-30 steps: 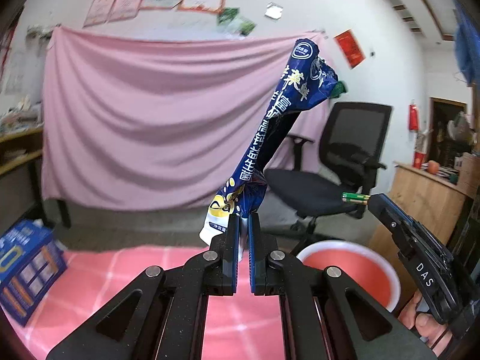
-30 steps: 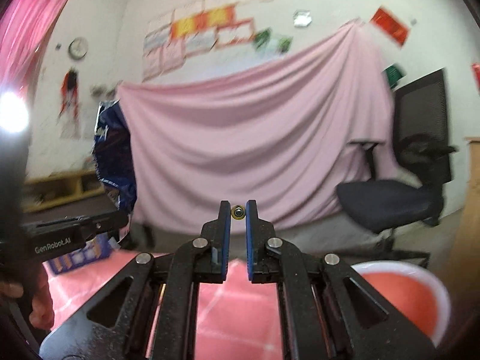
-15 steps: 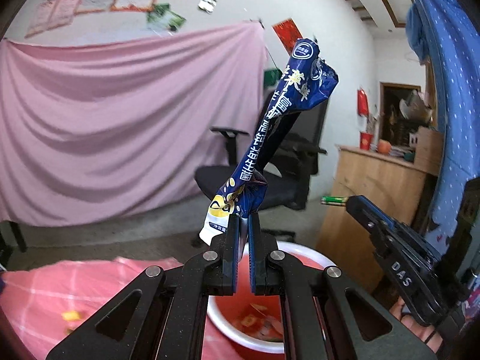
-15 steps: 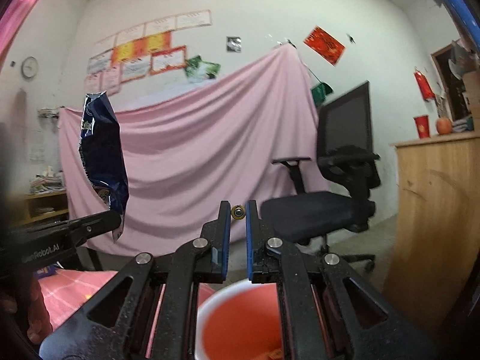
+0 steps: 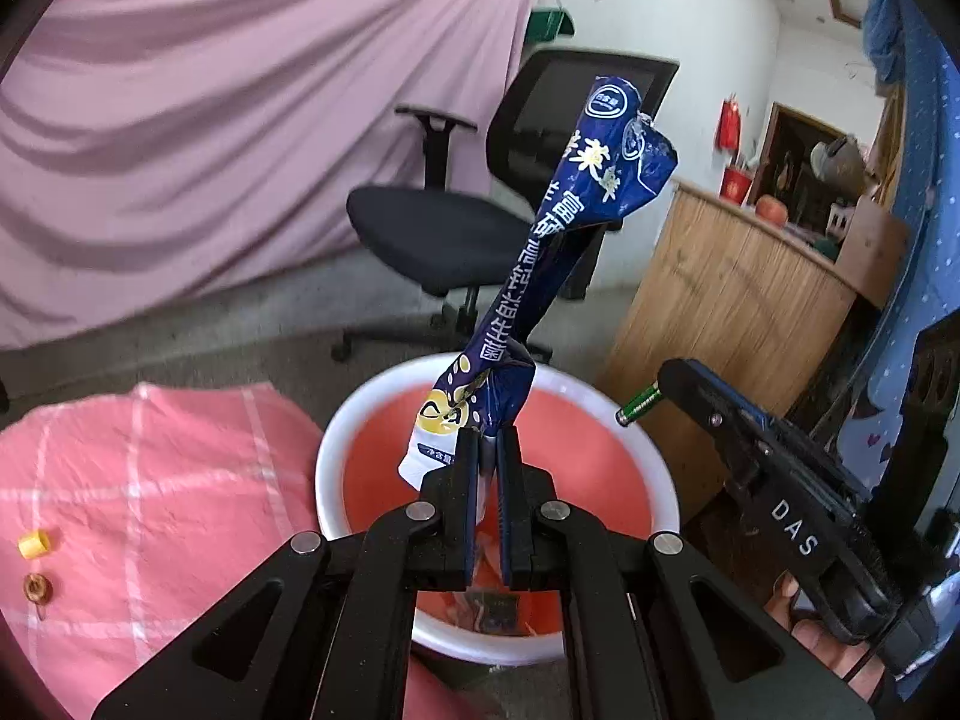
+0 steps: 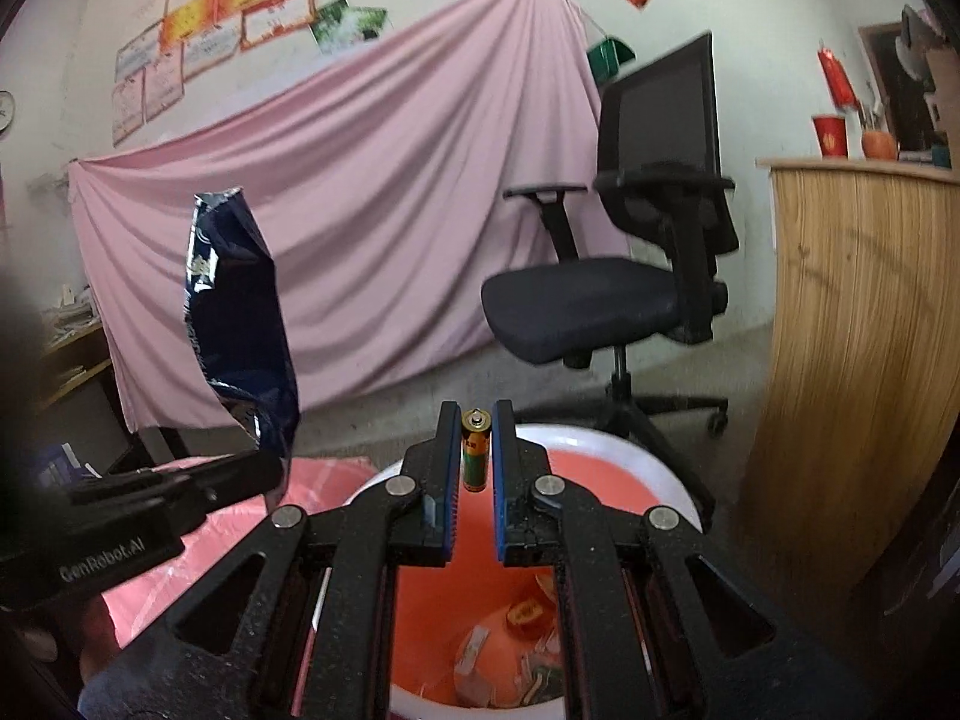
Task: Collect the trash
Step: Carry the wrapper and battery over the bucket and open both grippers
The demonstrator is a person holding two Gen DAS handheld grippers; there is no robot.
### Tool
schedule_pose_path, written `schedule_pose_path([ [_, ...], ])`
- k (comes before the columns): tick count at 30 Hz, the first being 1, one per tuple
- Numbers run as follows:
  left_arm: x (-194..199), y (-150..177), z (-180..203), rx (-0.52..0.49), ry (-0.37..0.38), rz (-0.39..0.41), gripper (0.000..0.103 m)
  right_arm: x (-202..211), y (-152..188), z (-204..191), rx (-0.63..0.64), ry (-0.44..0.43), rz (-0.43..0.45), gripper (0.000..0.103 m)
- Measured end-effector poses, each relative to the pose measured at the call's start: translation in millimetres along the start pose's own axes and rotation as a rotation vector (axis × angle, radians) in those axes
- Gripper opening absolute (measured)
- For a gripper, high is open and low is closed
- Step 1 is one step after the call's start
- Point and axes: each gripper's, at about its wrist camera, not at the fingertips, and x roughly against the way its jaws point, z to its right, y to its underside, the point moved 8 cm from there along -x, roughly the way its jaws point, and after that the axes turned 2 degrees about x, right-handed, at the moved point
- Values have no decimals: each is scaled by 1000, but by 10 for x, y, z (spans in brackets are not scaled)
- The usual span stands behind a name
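My left gripper (image 5: pixel 487 438) is shut on a crumpled blue snack wrapper (image 5: pixel 558 264) that stands up from its fingers, above a red bin with a white rim (image 5: pixel 600 396). The wrapper also shows in the right wrist view (image 6: pixel 240 312). My right gripper (image 6: pixel 475 420) is shut on a green and gold battery (image 6: pixel 476 450), held over the same bin (image 6: pixel 624 444). The battery also shows in the left wrist view (image 5: pixel 639 407) at the tip of the right gripper. Several scraps of trash lie in the bin's bottom.
A pink checked cloth (image 5: pixel 150 492) lies left of the bin, with a small yellow piece (image 5: pixel 33 543) and a brown ring (image 5: pixel 37 588) on it. A black office chair (image 6: pixel 624 276) stands behind the bin, a wooden counter (image 6: pixel 864 324) to the right.
Both grippers have swung right and tilted down, coming over the red bin with the wrapper and battery still held. The bin now fills the lower middle of both views.
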Motion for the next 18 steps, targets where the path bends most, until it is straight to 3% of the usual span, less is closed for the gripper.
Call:
schedule_pose_path([
  [10,-201,195,-137,66,4,-115,5,-204,193,141,-36,21,-120,29],
  [18,-123,238,-317,109,-14,-127,12,-281,230,133,-33,27,-160,32],
])
